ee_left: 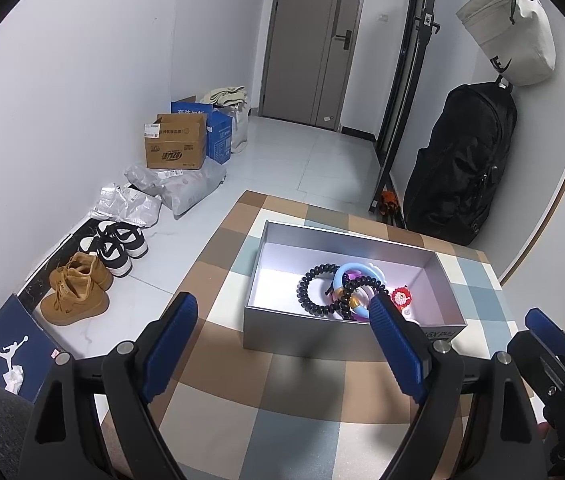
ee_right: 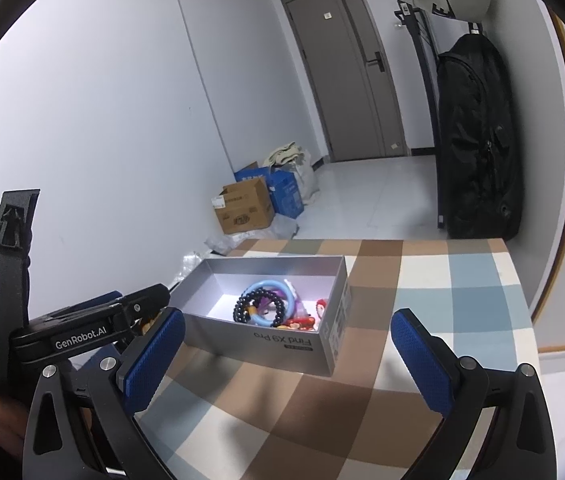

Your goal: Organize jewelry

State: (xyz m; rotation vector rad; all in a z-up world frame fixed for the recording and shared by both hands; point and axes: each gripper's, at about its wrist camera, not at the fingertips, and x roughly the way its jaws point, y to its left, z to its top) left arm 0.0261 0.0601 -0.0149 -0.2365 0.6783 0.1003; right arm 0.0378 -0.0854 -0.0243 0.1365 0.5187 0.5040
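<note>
A grey open box (ee_left: 306,332) (ee_right: 266,344) stands on the checked tablecloth (ee_left: 282,400) (ee_right: 422,280). Inside it lie two black bead bracelets (ee_left: 314,290) (ee_right: 260,304), a light blue ring (ee_left: 352,272) (ee_right: 270,284), a purple piece and a red flower-shaped piece (ee_left: 401,297) (ee_right: 321,306). My left gripper (ee_left: 282,316) is open and empty, held just before the box's near wall. My right gripper (ee_right: 286,332) is open and empty, near the box's front corner. The right gripper's body (ee_left: 558,364) shows at the right edge of the left wrist view.
The table's left edge drops to a tiled floor with shoes (ee_left: 82,292), parcels, cardboard boxes (ee_left: 176,142) (ee_right: 244,210) and a blue shoe-box lid (ee_left: 14,344). A black backpack (ee_left: 462,160) (ee_right: 478,140) hangs by the wall beyond the table. A door (ee_left: 314,40) stands at the back.
</note>
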